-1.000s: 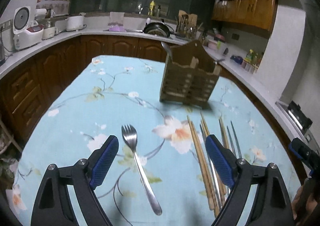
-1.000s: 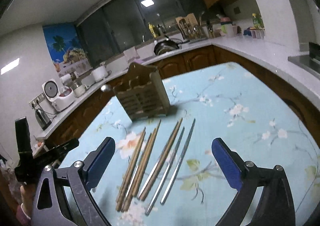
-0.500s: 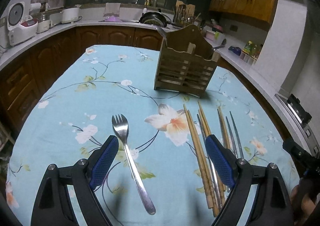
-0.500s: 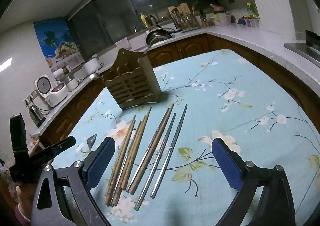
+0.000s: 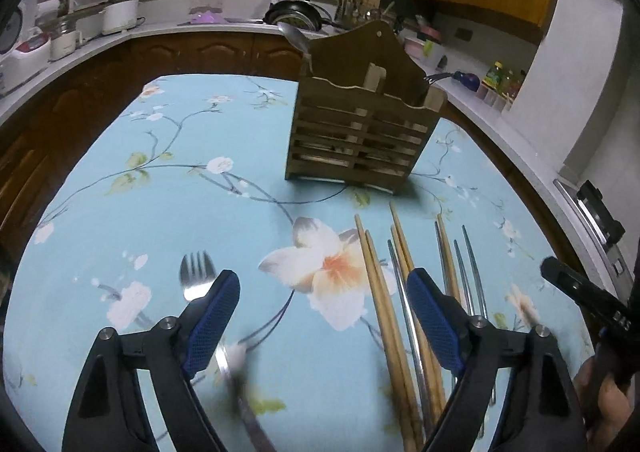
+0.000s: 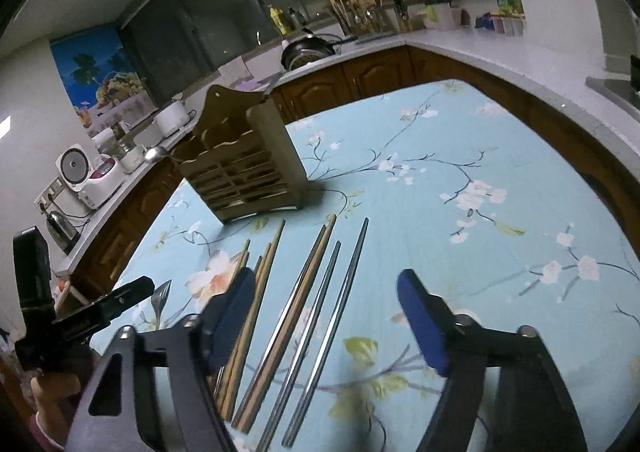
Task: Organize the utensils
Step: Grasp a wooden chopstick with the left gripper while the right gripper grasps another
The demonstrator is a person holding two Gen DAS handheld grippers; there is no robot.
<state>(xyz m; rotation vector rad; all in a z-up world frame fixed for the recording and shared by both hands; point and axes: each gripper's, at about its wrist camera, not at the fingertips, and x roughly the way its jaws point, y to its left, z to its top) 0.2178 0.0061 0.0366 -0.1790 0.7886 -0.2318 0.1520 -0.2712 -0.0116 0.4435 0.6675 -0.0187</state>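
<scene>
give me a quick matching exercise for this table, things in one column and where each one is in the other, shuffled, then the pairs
Things
1. fork
2. wooden utensil holder
3. metal chopsticks
4. spoon

Places
A. standing in the holder, bowl sticking up at its left end
B. flat on the cloth, partly under the left gripper
C. upright on the tablecloth, beyond the chopstick tips
D. flat on the cloth between the open right gripper fingers, right of the wooden chopsticks

Pairs: 1-B, 2-C, 3-D, 4-A
</scene>
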